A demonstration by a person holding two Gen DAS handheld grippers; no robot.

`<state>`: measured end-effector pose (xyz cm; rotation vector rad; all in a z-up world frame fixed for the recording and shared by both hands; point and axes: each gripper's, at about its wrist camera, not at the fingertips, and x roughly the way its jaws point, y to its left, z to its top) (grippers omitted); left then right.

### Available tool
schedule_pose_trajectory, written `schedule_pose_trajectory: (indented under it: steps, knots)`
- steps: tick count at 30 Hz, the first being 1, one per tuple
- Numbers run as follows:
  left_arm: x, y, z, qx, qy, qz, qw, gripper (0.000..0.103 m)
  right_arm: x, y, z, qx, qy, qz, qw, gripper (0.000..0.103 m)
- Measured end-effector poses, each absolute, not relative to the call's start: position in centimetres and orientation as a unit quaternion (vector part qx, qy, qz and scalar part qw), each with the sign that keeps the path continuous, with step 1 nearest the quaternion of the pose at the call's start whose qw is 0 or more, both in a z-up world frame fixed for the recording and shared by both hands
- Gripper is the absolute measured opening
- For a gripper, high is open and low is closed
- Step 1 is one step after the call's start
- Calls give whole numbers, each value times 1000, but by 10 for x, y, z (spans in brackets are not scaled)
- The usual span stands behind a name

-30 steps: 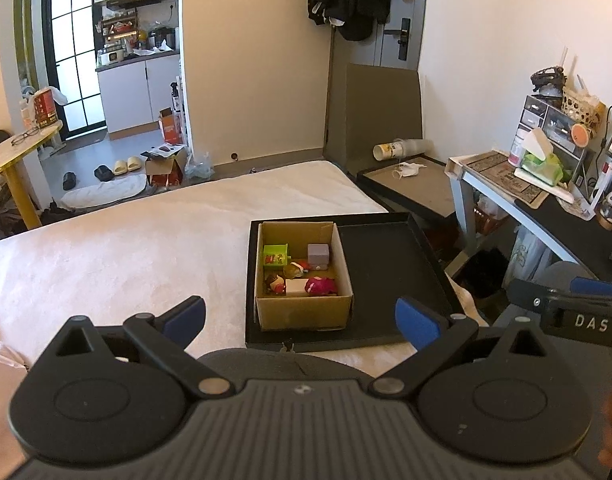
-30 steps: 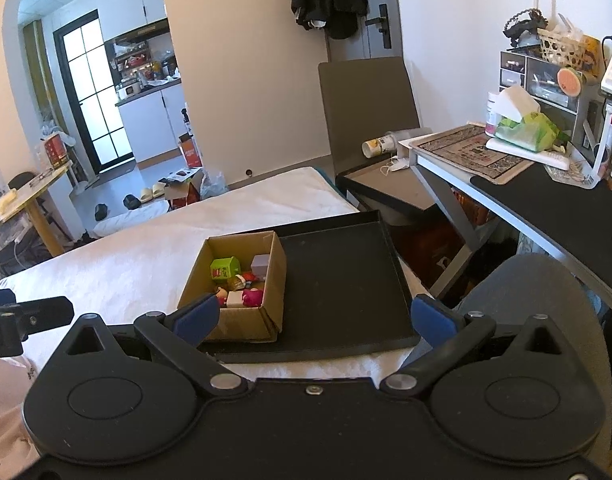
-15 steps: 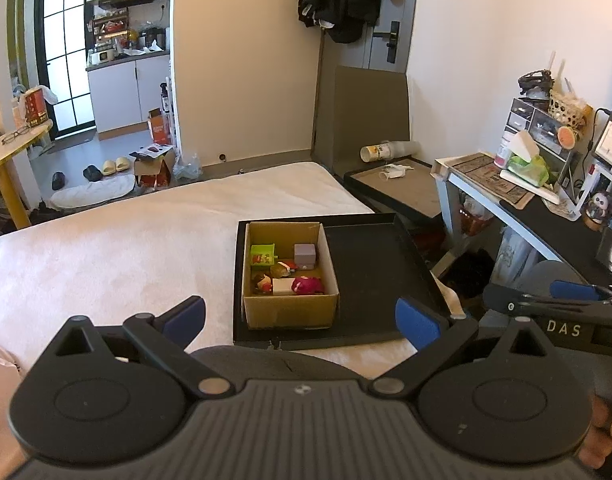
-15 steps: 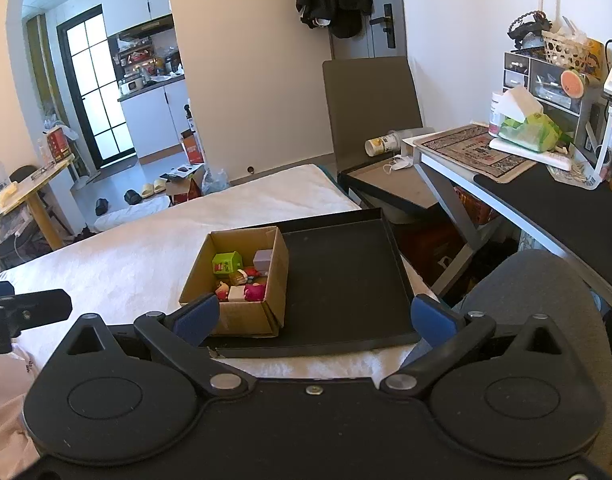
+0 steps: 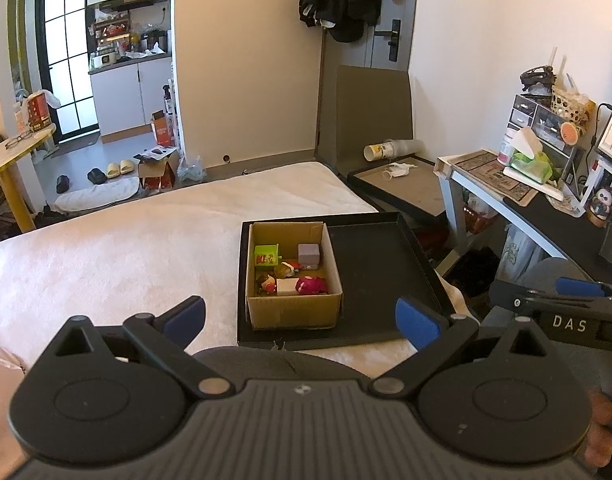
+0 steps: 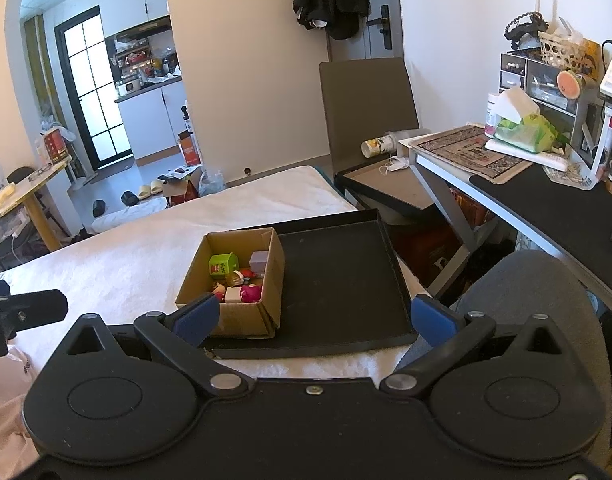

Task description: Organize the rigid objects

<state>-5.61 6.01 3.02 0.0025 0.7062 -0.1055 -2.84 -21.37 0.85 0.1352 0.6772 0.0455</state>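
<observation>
Small toys are seen inside the cardboard box (image 5: 293, 312), set in the black tray's (image 5: 382, 264) left part. Left gripper (image 5: 301, 316) and right gripper (image 6: 313, 318) are held spread, empty, short of the tray.

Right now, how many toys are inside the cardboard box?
6 visible: green cube, grey cube, white block, pink toy, two small figures. Others may be hidden.

Wide bed (image 5: 145, 240) under a pale, fuzzy cover. Near its right edge, a shallow black tray (image 5: 382, 256) lying flat on the cover. In the tray's left part, an open cardboard box (image 5: 293, 312) with small toys inside; right part of the tray bare. At the bed's near left corner, a bit of light crumpled cloth (image 6: 1, 376), unclear what.
</observation>
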Motion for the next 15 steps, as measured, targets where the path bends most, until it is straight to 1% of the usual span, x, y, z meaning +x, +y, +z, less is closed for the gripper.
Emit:
schedule_pose_trajectory:
  steps: [15]
  knots:
    - [-56,56,27,9,349,-42,936,101,-27,-216,3,69,342,23,937,103]
